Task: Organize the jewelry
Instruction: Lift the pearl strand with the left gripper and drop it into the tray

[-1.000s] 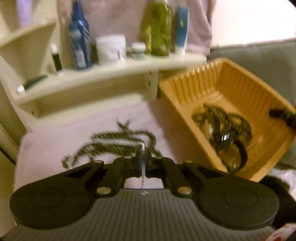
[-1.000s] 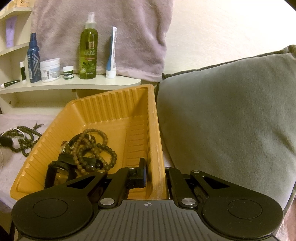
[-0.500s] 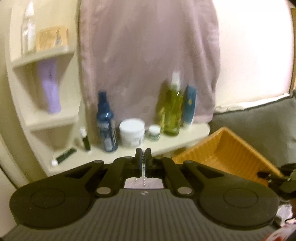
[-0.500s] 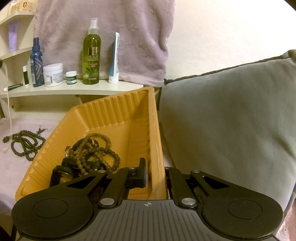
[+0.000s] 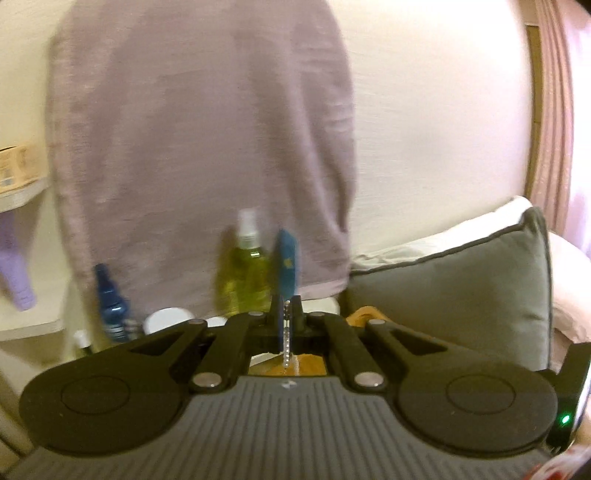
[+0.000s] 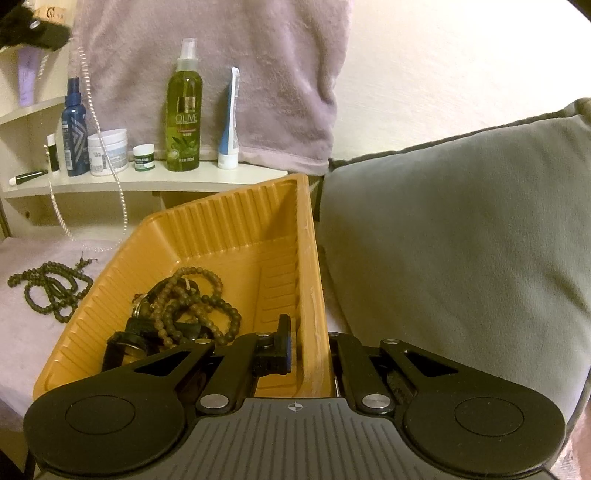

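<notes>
My left gripper (image 5: 287, 310) is shut on a silver chain (image 5: 287, 343) and held high. In the right wrist view it shows at the top left (image 6: 40, 31), with the chain (image 6: 92, 122) hanging in a long loop down to the pink cloth. My right gripper (image 6: 306, 343) is shut on the right wall of the orange tray (image 6: 310, 280). Brown bead bracelets (image 6: 192, 299) and a dark watch (image 6: 125, 343) lie in the tray. A dark green bead necklace (image 6: 51, 288) lies on the cloth left of the tray.
A shelf (image 6: 147, 181) behind holds an olive spray bottle (image 6: 184, 110), a tube (image 6: 229, 118), a blue bottle (image 6: 75, 129) and jars. A pink towel (image 6: 221, 74) hangs above. A grey cushion (image 6: 461, 229) sits right of the tray.
My left gripper has risen high and moved right with the silver chain, lifting it off the cloth. My right gripper has kept its hold on the tray wall.
</notes>
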`<control>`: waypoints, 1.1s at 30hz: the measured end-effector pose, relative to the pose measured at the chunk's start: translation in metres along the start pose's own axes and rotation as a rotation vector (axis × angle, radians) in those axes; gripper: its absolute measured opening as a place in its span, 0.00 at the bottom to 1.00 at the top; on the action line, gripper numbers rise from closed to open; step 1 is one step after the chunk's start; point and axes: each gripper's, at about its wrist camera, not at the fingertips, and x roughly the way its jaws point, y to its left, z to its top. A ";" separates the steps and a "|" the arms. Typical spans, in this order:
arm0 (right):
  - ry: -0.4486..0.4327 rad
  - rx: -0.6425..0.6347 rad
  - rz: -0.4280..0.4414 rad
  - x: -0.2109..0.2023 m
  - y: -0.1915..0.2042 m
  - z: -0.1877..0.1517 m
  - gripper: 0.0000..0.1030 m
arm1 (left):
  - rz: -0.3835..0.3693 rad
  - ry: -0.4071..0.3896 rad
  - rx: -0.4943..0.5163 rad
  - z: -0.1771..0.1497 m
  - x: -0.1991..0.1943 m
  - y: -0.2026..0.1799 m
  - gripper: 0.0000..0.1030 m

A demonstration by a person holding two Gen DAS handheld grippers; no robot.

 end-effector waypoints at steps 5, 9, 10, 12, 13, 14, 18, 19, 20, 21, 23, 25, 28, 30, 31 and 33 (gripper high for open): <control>0.003 0.004 0.002 0.001 -0.001 0.000 0.05 | -0.057 0.027 0.019 0.002 0.023 -0.021 0.01; 0.007 0.008 0.002 0.002 -0.002 0.000 0.05 | -0.093 0.071 0.023 -0.003 0.048 -0.033 0.01; 0.008 0.009 0.002 0.003 -0.002 0.000 0.05 | -0.099 0.084 0.025 -0.005 0.054 -0.035 0.01; 0.010 0.010 0.002 0.004 -0.003 0.000 0.05 | -0.109 0.113 0.029 -0.009 0.066 -0.039 0.01; 0.011 0.011 0.002 0.004 -0.003 0.000 0.05 | -0.115 0.126 0.028 -0.012 0.071 -0.040 0.01; 0.012 0.011 0.002 0.005 -0.003 0.000 0.05 | -0.121 0.143 0.026 -0.015 0.077 -0.041 0.01; 0.017 0.014 0.002 0.007 -0.004 0.000 0.05 | -0.134 0.206 0.020 -0.030 0.097 -0.044 0.01; 0.018 0.014 0.002 0.008 -0.004 0.000 0.05 | -0.136 0.224 0.022 -0.035 0.102 -0.045 0.01; 0.018 0.014 0.003 0.008 -0.004 0.000 0.05 | -0.136 0.242 0.020 -0.038 0.106 -0.045 0.01; 0.019 0.015 0.004 0.008 -0.004 0.000 0.05 | -0.136 0.257 0.022 -0.042 0.110 -0.046 0.01; 0.019 0.015 0.003 0.008 -0.003 0.000 0.05 | -0.135 0.283 0.023 -0.050 0.117 -0.047 0.01; 0.020 0.017 0.004 0.009 -0.004 0.000 0.05 | -0.142 0.302 0.006 -0.055 0.122 -0.045 0.01; 0.021 0.016 0.002 0.009 -0.004 0.000 0.05 | -0.159 0.324 -0.013 -0.062 0.128 -0.042 0.01; 0.021 0.015 0.002 0.010 -0.005 0.000 0.05 | -0.161 0.337 -0.025 -0.064 0.130 -0.039 0.02; 0.021 0.015 0.001 0.010 -0.004 0.000 0.05 | -0.162 0.340 -0.030 -0.065 0.132 -0.037 0.02; 0.021 0.016 0.002 0.009 -0.004 -0.001 0.05 | -0.165 0.343 -0.053 -0.067 0.133 -0.032 0.06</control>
